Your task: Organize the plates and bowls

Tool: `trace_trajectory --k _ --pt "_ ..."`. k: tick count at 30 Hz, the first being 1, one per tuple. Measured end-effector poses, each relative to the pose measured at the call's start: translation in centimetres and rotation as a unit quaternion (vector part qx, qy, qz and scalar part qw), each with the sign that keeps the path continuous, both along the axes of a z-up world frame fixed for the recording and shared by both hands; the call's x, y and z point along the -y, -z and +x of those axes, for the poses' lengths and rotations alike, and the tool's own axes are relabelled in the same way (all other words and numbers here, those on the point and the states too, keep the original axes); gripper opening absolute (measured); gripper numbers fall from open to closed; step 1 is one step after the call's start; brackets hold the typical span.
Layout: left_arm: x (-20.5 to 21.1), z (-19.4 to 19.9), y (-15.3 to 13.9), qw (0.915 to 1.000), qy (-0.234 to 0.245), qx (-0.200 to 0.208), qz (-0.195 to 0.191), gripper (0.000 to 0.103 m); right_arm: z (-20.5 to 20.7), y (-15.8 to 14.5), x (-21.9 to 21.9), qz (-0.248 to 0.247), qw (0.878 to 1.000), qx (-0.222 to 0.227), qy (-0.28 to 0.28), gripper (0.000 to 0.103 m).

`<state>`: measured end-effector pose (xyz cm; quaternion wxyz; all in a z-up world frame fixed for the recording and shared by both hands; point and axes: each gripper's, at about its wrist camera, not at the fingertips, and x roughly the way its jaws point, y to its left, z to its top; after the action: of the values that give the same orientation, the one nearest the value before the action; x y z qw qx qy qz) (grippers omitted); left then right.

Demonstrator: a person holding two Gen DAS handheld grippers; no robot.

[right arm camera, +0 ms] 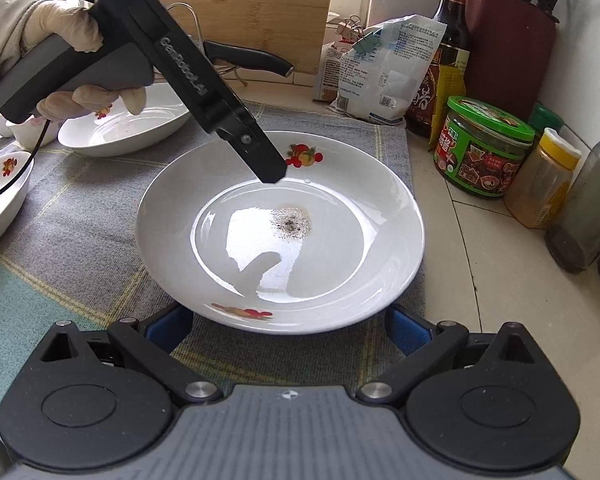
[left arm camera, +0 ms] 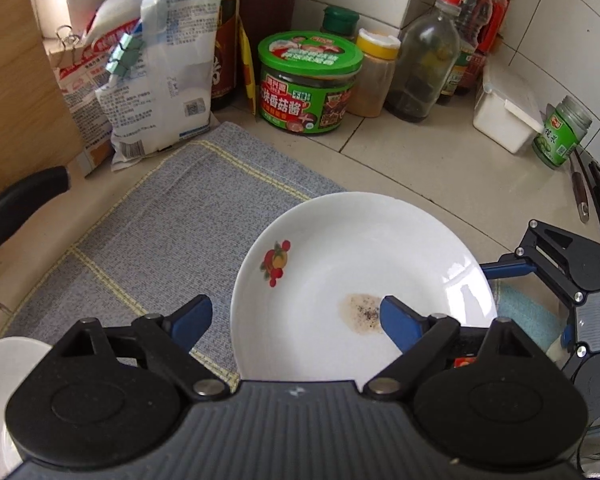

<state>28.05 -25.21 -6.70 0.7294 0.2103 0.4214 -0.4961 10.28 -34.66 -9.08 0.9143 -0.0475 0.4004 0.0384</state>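
Observation:
A white plate (left arm camera: 364, 264) with fruit prints and a brown speckled stain in its middle lies on the grey woven mat (left arm camera: 172, 216). My left gripper (left arm camera: 296, 320) is open over the plate's left rim, one blue pad outside the rim and the other above the stain, neither pressing. In the right wrist view a gloved hand (right arm camera: 76, 36) holds that gripper, whose finger (right arm camera: 270, 168) hangs over the plate (right arm camera: 280, 232). My right gripper (right arm camera: 288, 330) is open at the plate's near rim, its pads to either side and nothing pinched. One of its fingers (left arm camera: 508, 269) shows at the plate's right edge.
A second deep white plate (right arm camera: 128, 128) and a white bowl (right arm camera: 0, 196) sit on the mat to the left. Jars, sauce bottles and clipped bags (left arm camera: 164, 72) line the tiled wall. A green-lidded jar (left arm camera: 308, 84) stands close behind the plate, and a black pan handle (left arm camera: 16, 204) reaches in at left.

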Motion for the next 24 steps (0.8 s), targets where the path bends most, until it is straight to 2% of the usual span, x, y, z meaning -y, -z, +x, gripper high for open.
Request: trace_trajectory --k 3,6,11,14,20,24 --pt "-2.1 -1.7 -2.2 0.9990 -0.019 0.025 -0.032 0.096 -0.9 -0.6 -0.7 -0.022 0.999 -0.002 0.023 0.103" --pt "-4.7 -4.3 -4.4 0.9946 -0.041 0.061 -0.073 0.101 -1.9 -1.4 -1.9 -0.052 0.998 0.006 0.046 0.103" --pt "-8.8 -8.4 -6.4 0.9829 -0.097 0.103 -0.119 0.102 -3.1 -2.5 -3.7 -0.051 0.996 0.039 0.069 0.103" --pt "-11.0 -10.4 -6.4 0.9763 -0.137 0.108 -0.127 0.102 -3.6 -2.7 -5.1 -0.058 0.995 0.050 0.060 0.103" --pt "-15.0 -14.1 -5.6 0.9592 -0.214 0.135 -0.127 0.102 -3.6 -2.9 -7.5 -0.028 0.998 0.054 0.018 0.103" --pt "-17.5 -16.4 -5.1 0.9460 -0.251 0.161 -0.127 0.102 -3.4 -2.7 -9.6 -0.042 0.998 0.053 -0.001 0.103"
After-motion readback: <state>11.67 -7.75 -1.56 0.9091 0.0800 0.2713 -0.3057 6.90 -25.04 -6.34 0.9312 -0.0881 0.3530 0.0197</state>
